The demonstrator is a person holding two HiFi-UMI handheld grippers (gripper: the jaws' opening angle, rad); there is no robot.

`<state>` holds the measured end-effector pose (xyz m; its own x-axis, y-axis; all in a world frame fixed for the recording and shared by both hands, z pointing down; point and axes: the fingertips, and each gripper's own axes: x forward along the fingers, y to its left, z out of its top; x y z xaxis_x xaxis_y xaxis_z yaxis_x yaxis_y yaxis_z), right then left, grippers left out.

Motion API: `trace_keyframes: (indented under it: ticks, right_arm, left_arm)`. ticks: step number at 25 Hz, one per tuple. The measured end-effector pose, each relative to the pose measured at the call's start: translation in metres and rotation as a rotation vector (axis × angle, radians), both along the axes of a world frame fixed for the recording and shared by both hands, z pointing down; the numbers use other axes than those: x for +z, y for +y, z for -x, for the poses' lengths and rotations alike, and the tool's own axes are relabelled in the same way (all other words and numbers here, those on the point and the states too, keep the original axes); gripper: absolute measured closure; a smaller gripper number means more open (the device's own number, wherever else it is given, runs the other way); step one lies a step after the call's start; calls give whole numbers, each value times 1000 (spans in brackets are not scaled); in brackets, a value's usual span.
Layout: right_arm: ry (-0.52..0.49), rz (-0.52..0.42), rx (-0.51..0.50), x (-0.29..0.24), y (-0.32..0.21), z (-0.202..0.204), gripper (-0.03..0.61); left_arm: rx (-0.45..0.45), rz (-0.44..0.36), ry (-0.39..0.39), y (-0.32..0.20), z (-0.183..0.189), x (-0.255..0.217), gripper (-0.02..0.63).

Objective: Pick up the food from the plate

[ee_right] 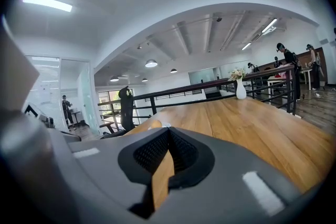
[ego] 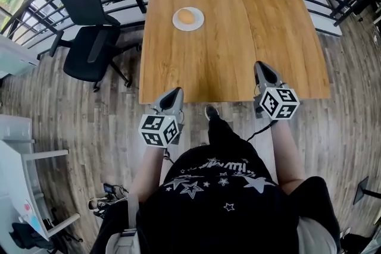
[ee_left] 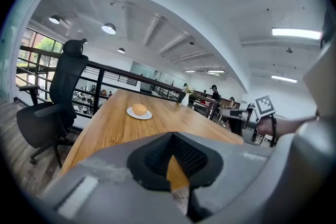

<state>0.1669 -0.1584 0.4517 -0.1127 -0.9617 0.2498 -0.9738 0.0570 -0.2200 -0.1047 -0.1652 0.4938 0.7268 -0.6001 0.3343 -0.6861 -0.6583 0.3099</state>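
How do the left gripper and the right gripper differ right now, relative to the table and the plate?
The right gripper reaches well over the table's near edge; the left gripper barely crosses that edge. The left gripper lines up closer to the plate with the food; the right gripper sits off to the other side. Shared: both have jaws shut, hold nothing, and point across the table.

Bare table [ego: 238, 38] lies open between its near edge and the plate [ego: 198, 25].

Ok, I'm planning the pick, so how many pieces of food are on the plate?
1. A round orange-brown piece sits on the white plate, on the far left part of the table. None seems hidden.
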Motion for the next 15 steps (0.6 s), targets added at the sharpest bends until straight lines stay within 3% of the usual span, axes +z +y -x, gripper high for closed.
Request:
trace_keyframes:
  ticks: [9, 15]
  right_arm:
    - [27, -18, -22, -29, -86, -51, 577]
    - [26, -16, -106, -48, -130, -71, 577]
  left_arm:
    - [-16, -36, 3, -80, -37, -19, 613]
    - [-25, -72, 4, -119, -56, -37, 613]
